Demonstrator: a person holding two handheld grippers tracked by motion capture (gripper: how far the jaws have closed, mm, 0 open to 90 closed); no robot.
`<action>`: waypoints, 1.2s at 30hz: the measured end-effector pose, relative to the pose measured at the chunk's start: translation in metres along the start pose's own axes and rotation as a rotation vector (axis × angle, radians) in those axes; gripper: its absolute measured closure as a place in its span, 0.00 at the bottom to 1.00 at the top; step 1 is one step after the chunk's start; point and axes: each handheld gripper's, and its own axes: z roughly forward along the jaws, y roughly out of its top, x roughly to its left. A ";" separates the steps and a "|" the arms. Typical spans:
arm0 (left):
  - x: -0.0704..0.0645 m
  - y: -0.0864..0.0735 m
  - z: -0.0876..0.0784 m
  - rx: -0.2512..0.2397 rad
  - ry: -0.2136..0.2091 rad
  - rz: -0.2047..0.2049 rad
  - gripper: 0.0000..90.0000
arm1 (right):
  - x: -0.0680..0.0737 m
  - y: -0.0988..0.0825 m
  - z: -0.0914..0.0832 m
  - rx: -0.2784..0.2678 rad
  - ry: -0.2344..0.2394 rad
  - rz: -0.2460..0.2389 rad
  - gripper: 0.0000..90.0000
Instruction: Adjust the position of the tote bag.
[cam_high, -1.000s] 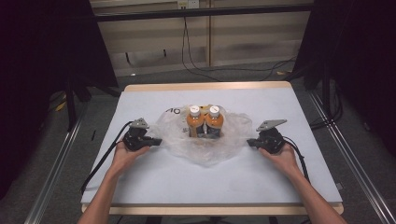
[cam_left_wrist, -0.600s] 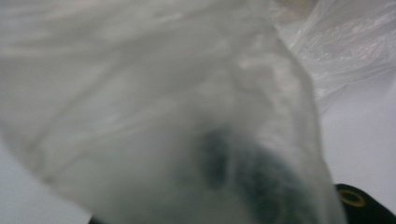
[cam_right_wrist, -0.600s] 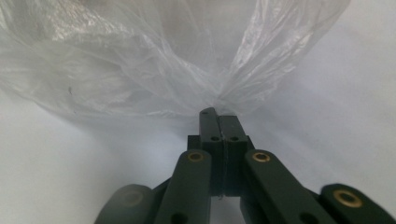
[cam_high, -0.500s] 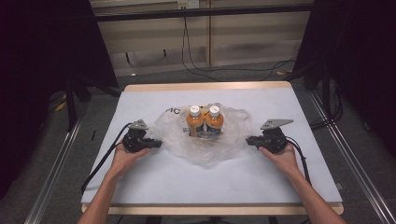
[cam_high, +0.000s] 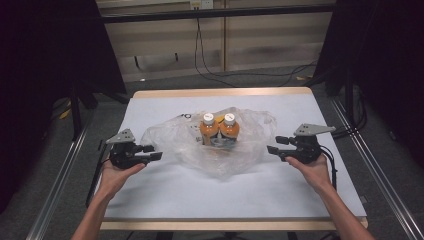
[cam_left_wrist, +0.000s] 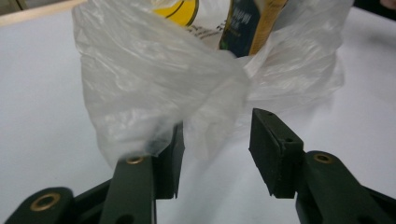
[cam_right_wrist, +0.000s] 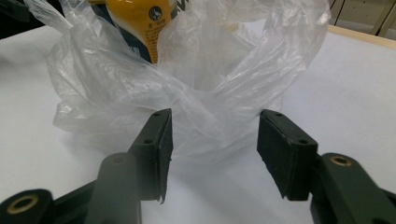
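Observation:
A crumpled clear plastic bag (cam_high: 220, 152) lies mid-table around two upright orange bottles with white caps (cam_high: 208, 131) (cam_high: 230, 129). My left gripper (cam_high: 156, 152) is just off the bag's left edge and my right gripper (cam_high: 276, 146) just off its right edge, both pointing inward. The jaws of both have just been opening. In the left gripper view the left gripper (cam_left_wrist: 217, 135) is open, and a loose fold of the bag (cam_left_wrist: 154, 79) hangs between the jaws, brushing one. In the right gripper view the right gripper (cam_right_wrist: 215, 135) is open with the bag (cam_right_wrist: 187, 93) slack just ahead of it.
A white sheet (cam_high: 250, 195) covers the table, with a wooden rim (cam_high: 220, 93) at the far edge. Metal rails (cam_high: 65, 170) (cam_high: 370, 165) run along both sides. Cables (cam_high: 215, 75) lie on the floor behind. A forearm reaches in from the bottom to each gripper.
Both grippers have opened and let go of the bag. Each has drawn outward, away from it, and risen a little. The bag has slumped back around the bottles.

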 end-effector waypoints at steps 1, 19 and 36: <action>-0.001 0.000 -0.003 -0.008 0.006 0.002 0.58 | 0.000 0.000 -0.002 -0.005 -0.001 -0.004 0.49; -0.011 0.044 0.025 -0.032 -0.031 0.080 0.89 | 0.020 0.042 0.024 -0.026 0.086 -0.113 0.98; 0.006 0.055 0.103 0.128 -0.014 0.072 0.91 | 0.029 0.048 0.098 0.225 0.154 -0.166 1.00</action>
